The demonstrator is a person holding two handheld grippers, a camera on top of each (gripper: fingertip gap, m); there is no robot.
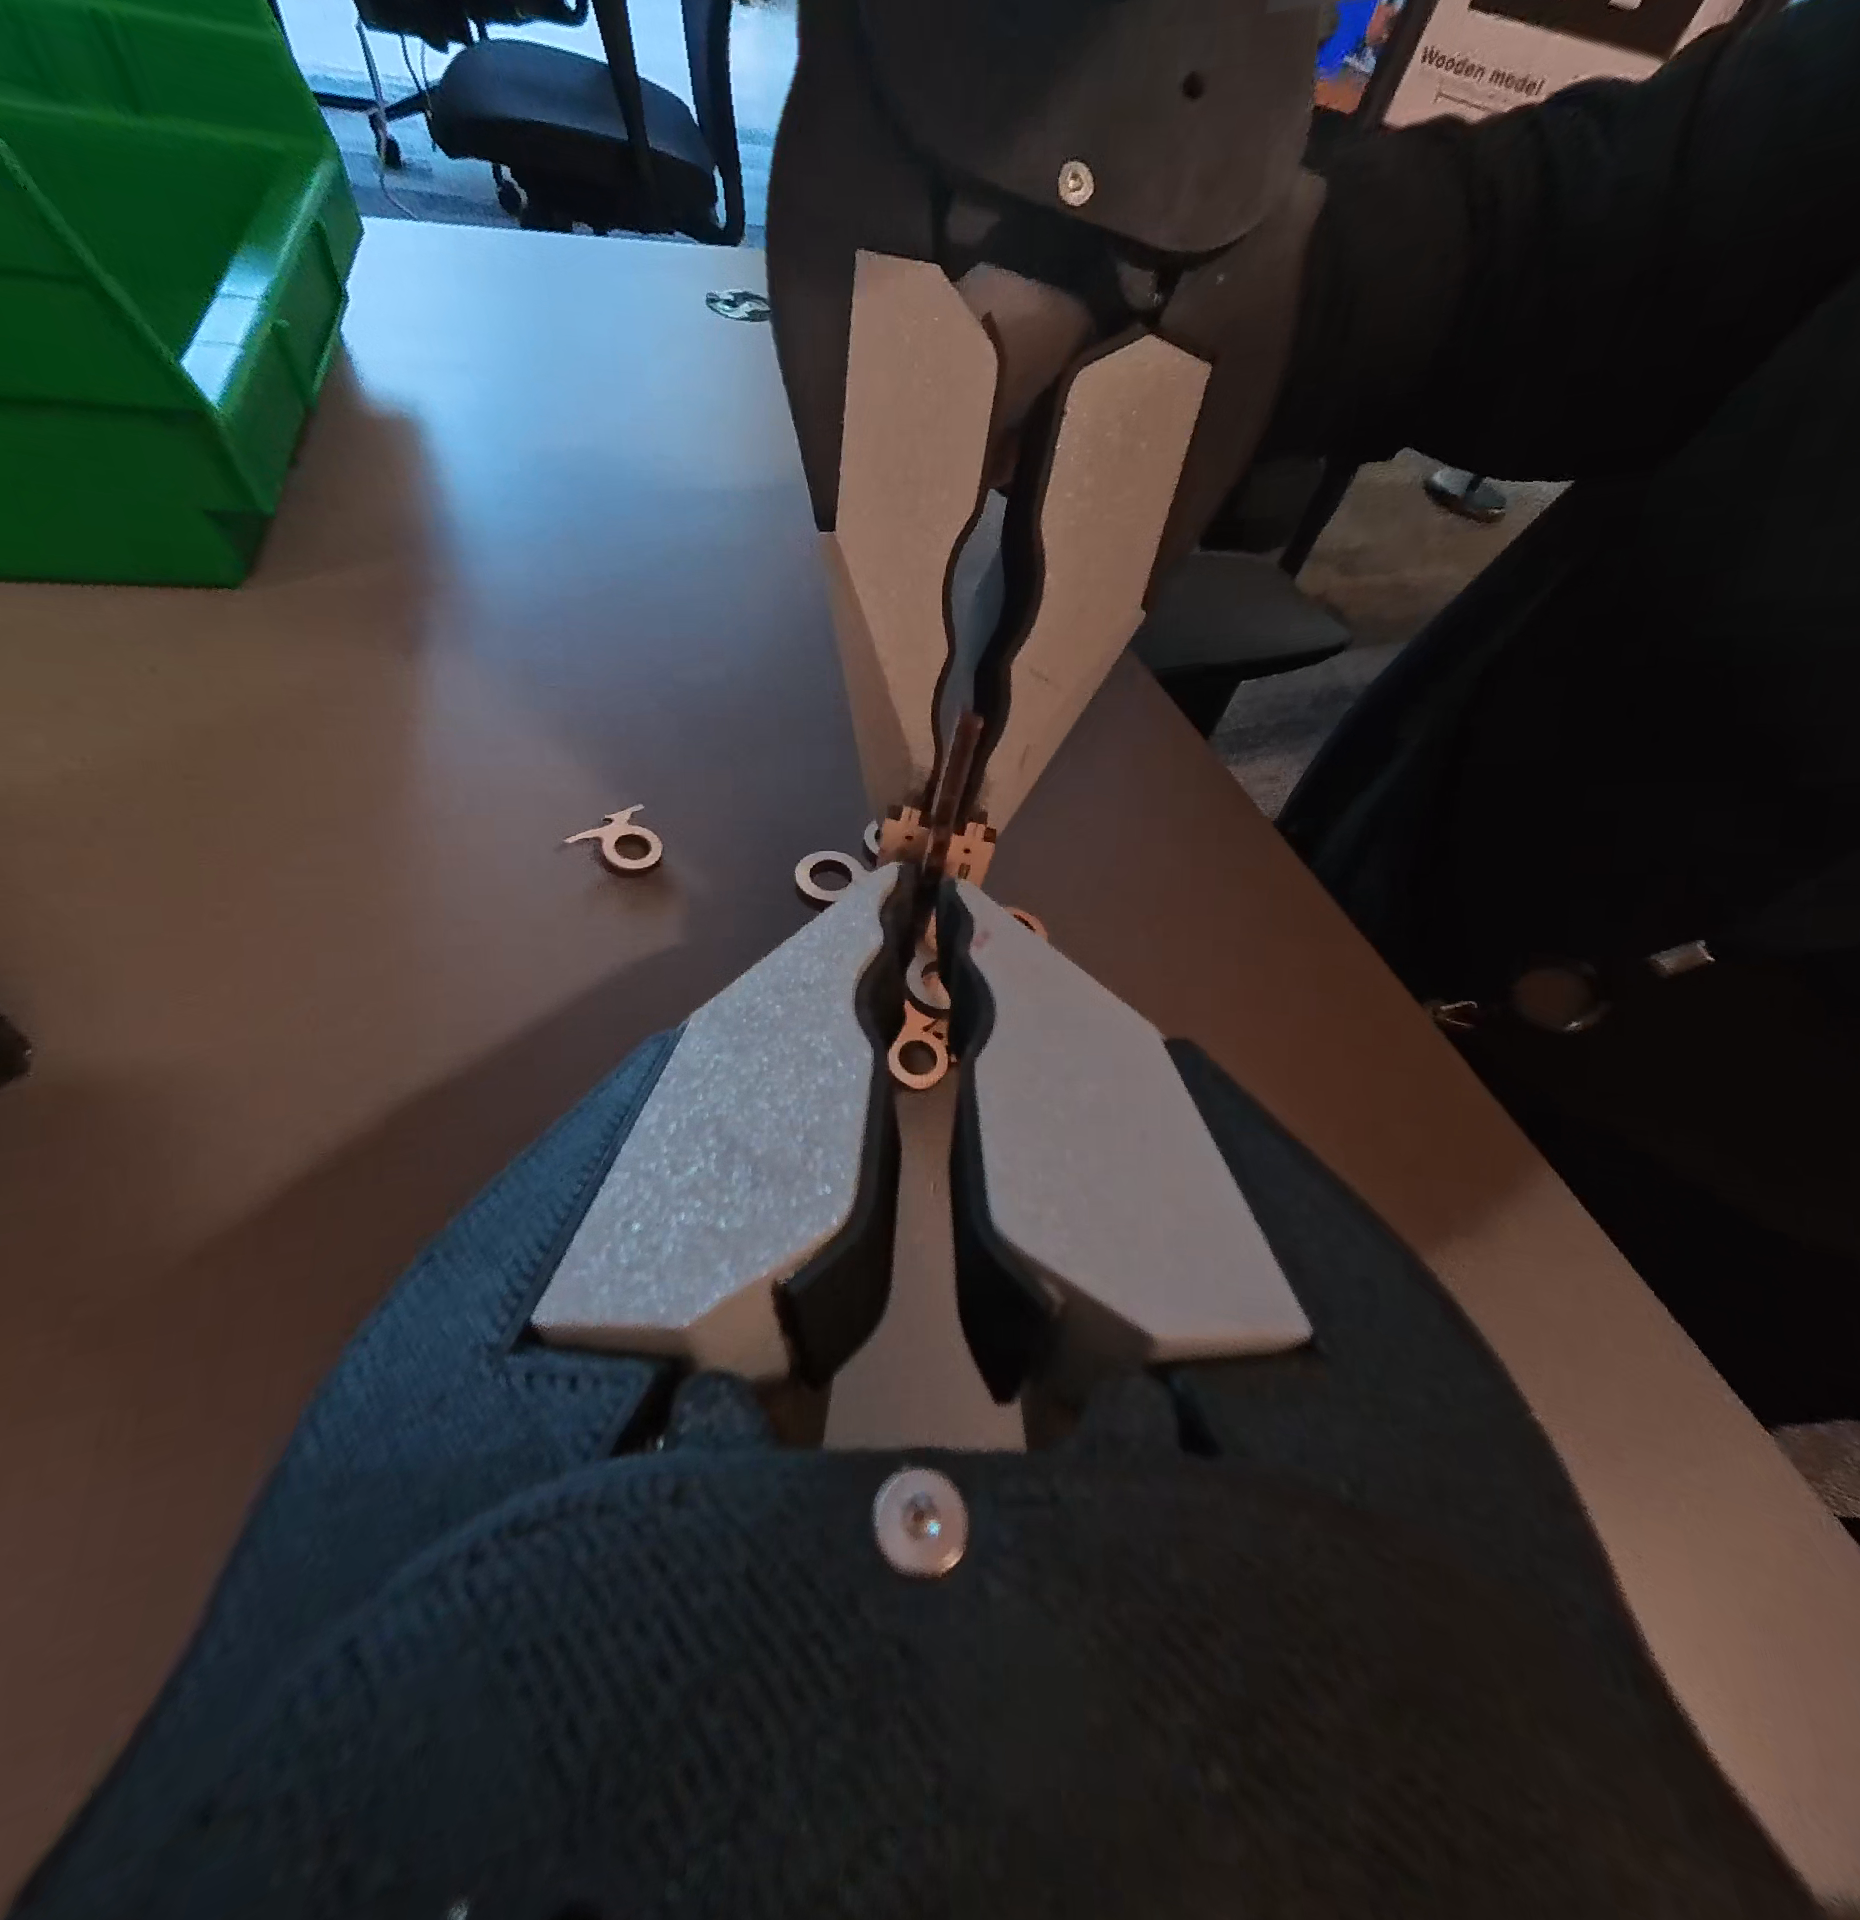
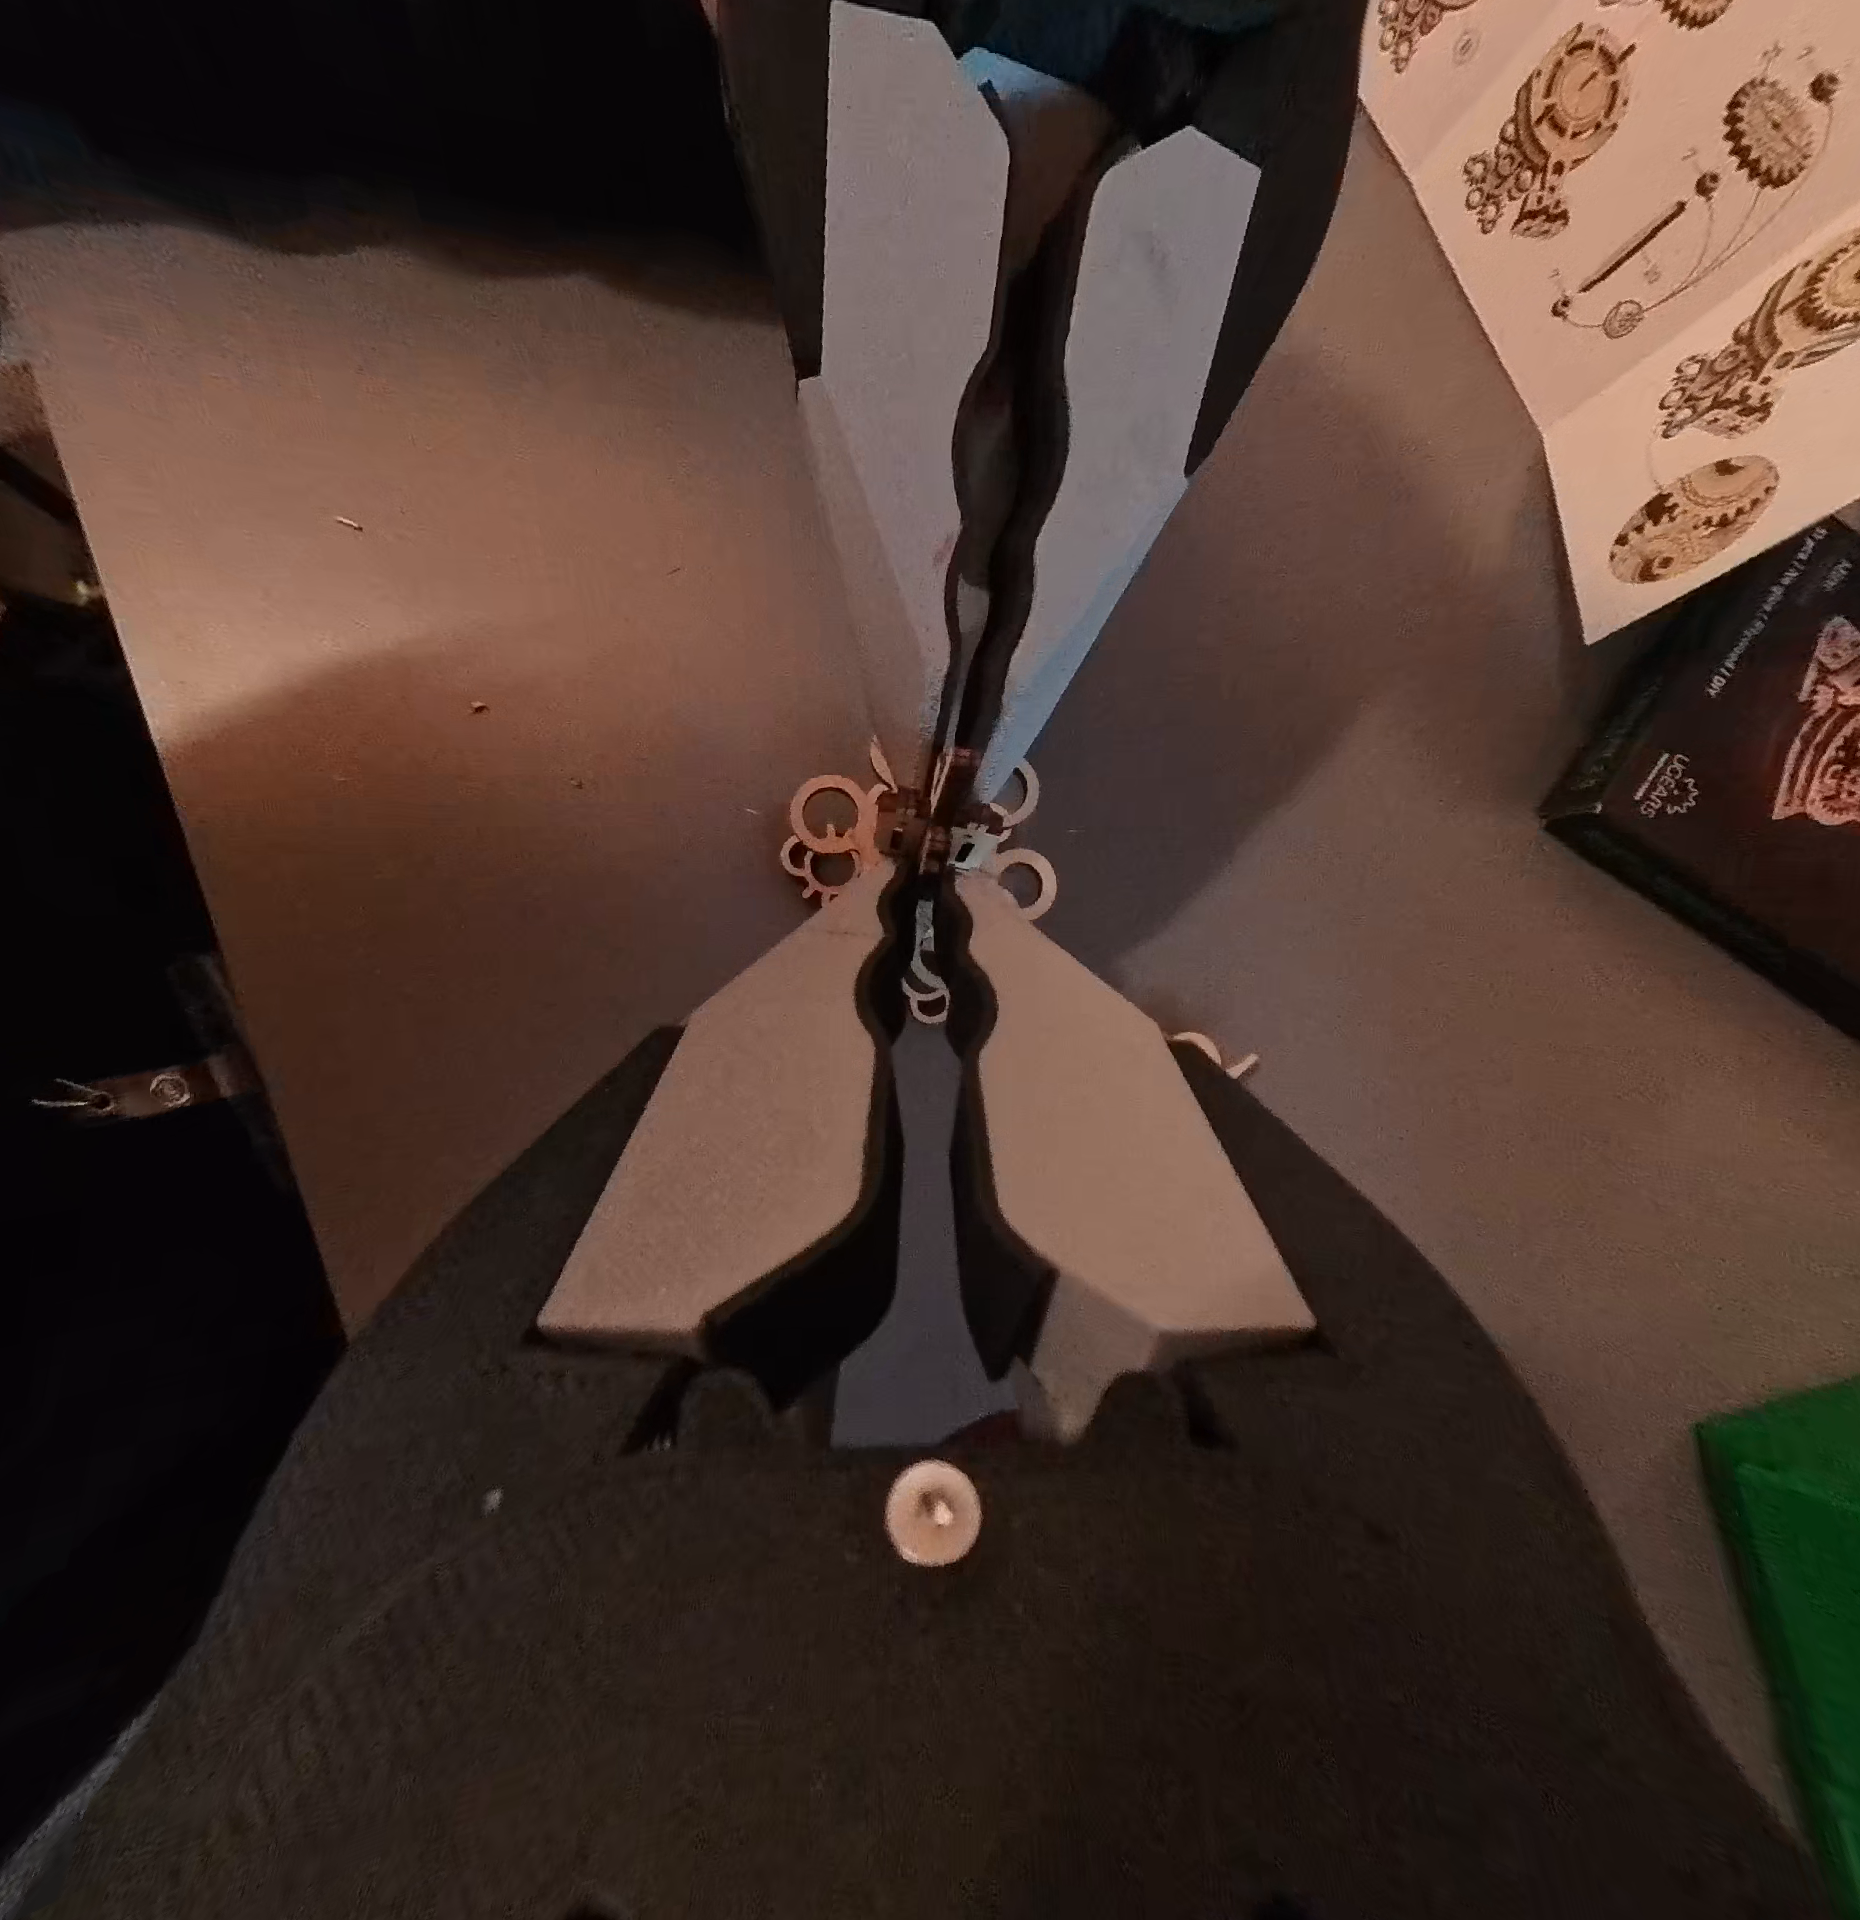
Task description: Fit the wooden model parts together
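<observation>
My left gripper [image 1: 921,896] and my right gripper [image 2: 926,896] meet tip to tip just above the brown table [image 1: 386,727]. Both are shut, each pinching a thin wooden part seen edge-on. The parts join in a small notched wooden piece [image 1: 941,844] between the tips, which also shows in the right wrist view [image 2: 931,831]. The right gripper [image 1: 955,805] comes in from above in the left view; the left gripper [image 2: 947,769] does so in the right view. Loose wooden ring parts [image 1: 625,842] lie on the table under and beside the tips, one cluster [image 2: 827,831] to the left.
Green bins [image 1: 126,312] stand at the table's far left, one also in the right wrist view [image 2: 1809,1558]. An instruction sheet [image 2: 1632,260] and a dark box [image 2: 1736,779] lie to the right. A person's dark sleeve [image 1: 1632,312] is beyond the table edge. Less than 4 cm separates the two grippers' tips.
</observation>
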